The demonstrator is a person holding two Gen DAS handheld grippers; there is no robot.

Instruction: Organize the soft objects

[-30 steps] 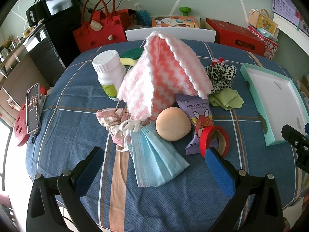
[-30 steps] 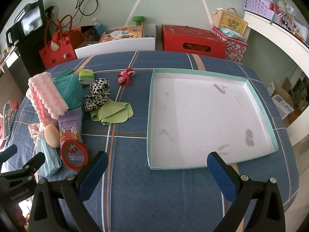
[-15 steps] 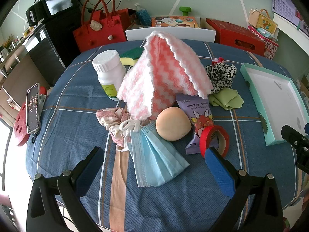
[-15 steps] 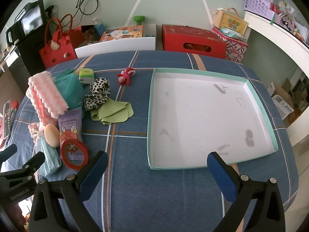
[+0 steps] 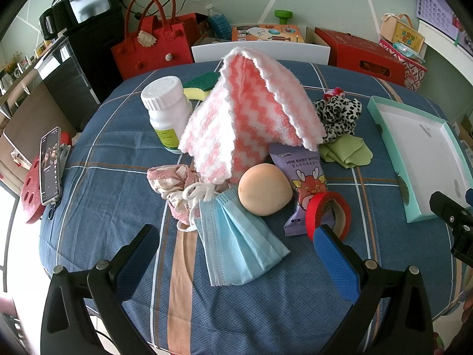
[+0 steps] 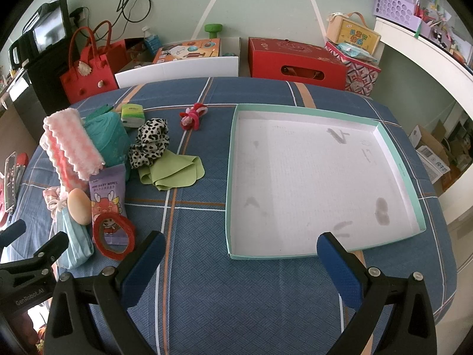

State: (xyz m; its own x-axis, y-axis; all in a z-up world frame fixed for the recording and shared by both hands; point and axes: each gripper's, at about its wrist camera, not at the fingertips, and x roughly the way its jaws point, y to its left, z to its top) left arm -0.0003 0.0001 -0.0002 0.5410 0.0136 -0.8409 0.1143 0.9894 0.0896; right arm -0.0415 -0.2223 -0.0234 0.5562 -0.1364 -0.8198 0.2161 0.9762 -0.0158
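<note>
Both tools hover low over the desk (image 6: 207, 281), level and pointing forward, each spread wide with nothing between its blue pads. Just ahead of the left tool (image 5: 236, 254) lies the blue face mask (image 5: 236, 242), its near end between the fingers, with the pink-and-white cloth (image 5: 254, 118) standing tented beyond. The right tool (image 6: 241, 261) faces the near rim of the teal tray (image 6: 295, 256), and the green cloth (image 6: 174, 173) lies further ahead to its left.
</note>
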